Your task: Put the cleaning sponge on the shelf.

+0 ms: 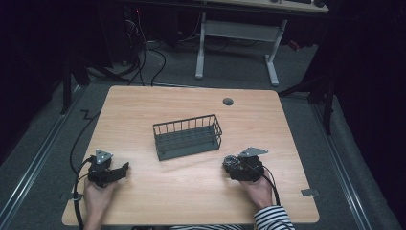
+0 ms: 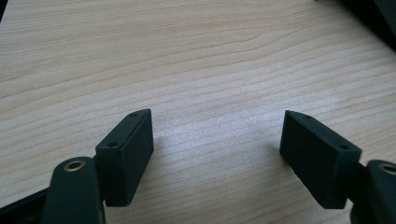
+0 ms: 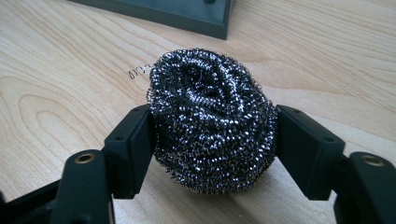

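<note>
Steel scourer | clamped in right gripper, near-right of wire basket | left gripper agape, empty | basketing likely pending

A light wooden bench carries a dark wire basket near its middle, set slightly askew. At the near left, a hand holds the left gripper, which rests on the bench and points toward the right, well apart from the basket. At the near right, a hand in a striped sleeve holds the right gripper, with a dark steel-wool scourer at its tip, near the basket's right front corner. A small round grommet sits near the far edge.
</note>
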